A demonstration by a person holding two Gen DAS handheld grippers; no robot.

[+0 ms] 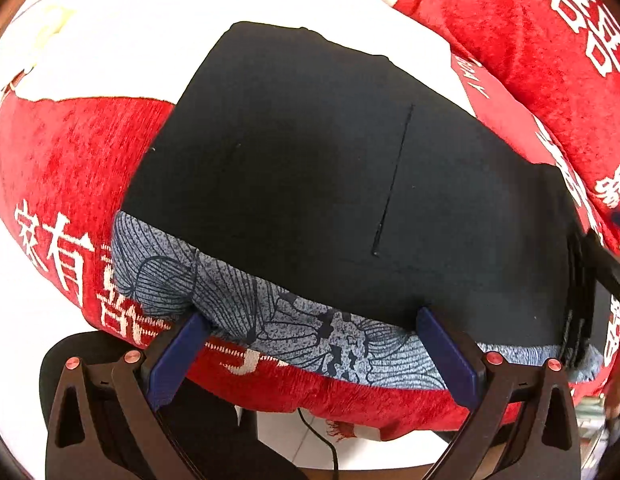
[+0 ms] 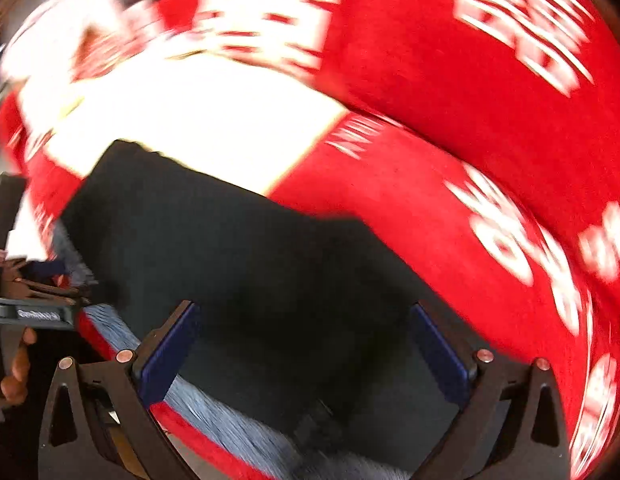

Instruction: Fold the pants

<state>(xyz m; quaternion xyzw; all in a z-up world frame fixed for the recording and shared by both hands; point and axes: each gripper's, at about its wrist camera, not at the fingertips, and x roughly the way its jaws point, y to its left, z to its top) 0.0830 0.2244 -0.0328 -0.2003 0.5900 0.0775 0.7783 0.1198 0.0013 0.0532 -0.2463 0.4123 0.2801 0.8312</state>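
Note:
Black pants (image 1: 310, 168) lie folded flat on a blue-grey patterned cloth (image 1: 237, 300) over a red and white cushion. A thin slit pocket line (image 1: 394, 180) runs across them. My left gripper (image 1: 310, 320) is open, its blue pads (image 1: 181, 352) at the near edge of the patterned cloth, holding nothing. In the blurred right wrist view the pants (image 2: 245, 264) fill the middle. My right gripper (image 2: 305, 320) is open above their near right part, empty. The left gripper (image 2: 37, 312) shows at the left edge there. The right gripper (image 1: 602, 276) shows at the right edge of the left wrist view.
The red cushion (image 1: 81, 168) with white characters carries the clothes. A second red cushion (image 1: 530, 32) rises behind at the right, and shows in the right wrist view (image 2: 450, 80). A black cable (image 1: 322, 440) hangs below the cushion's front edge. A hand (image 2: 17, 368) shows low left.

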